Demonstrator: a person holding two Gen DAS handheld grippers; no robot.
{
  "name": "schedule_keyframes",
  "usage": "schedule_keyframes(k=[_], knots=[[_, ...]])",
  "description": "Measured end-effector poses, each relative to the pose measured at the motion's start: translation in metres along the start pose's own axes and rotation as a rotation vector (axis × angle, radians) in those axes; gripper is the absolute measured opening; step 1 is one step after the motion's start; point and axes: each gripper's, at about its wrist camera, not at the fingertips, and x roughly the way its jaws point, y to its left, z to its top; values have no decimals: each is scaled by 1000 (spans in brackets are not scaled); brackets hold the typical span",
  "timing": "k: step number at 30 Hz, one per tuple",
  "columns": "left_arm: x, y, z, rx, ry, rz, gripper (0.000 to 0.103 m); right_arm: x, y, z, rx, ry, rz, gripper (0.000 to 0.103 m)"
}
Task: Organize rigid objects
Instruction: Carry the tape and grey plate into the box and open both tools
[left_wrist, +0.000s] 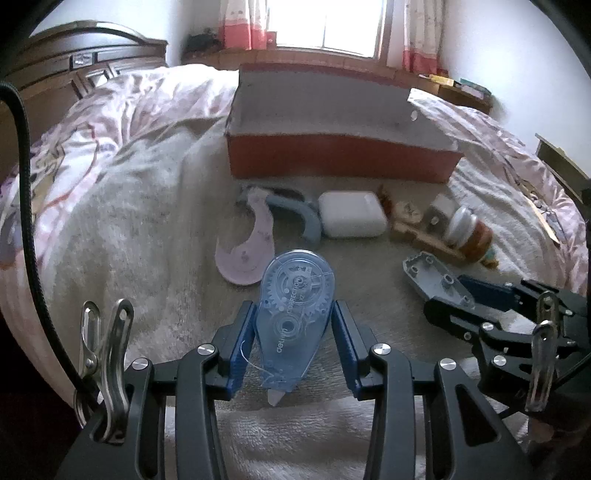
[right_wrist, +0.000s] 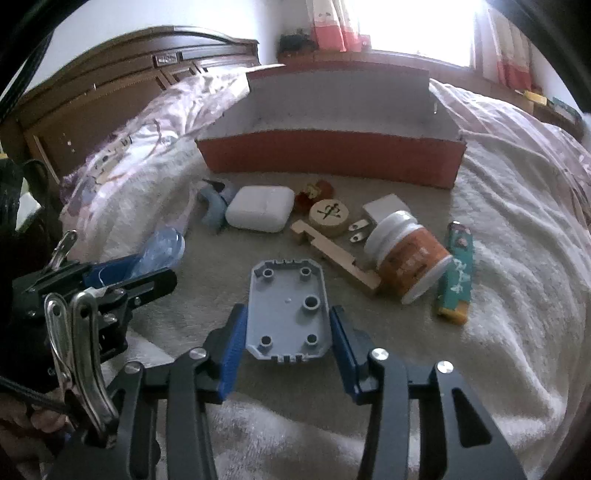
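Observation:
My left gripper (left_wrist: 293, 314) is shut on a clear blue correction tape dispenser (left_wrist: 293, 306), held just above the blanket; it also shows in the right wrist view (right_wrist: 162, 247). My right gripper (right_wrist: 286, 317) is shut on a grey plastic plate with screw posts (right_wrist: 286, 314), also seen in the left wrist view (left_wrist: 432, 275). An open red box with a grey inside (left_wrist: 332, 122) (right_wrist: 332, 155) stands on the bed behind the row of objects.
On the blanket lie a white case (right_wrist: 260, 208), a blue-grey curved piece (right_wrist: 214, 206), a pink curved piece (left_wrist: 247, 254), a round wooden chess piece (right_wrist: 328, 218), a wooden block (right_wrist: 340, 258), an orange jar (right_wrist: 410, 254), a white charger (right_wrist: 384, 208) and a teal packet (right_wrist: 456, 273).

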Motion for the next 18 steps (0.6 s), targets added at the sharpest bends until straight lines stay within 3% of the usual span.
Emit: schedule_keyframes(k=[18], knots=[[-22,-19,48,28,-77,-71,42,-37,-20,30,65,-111,81,47]])
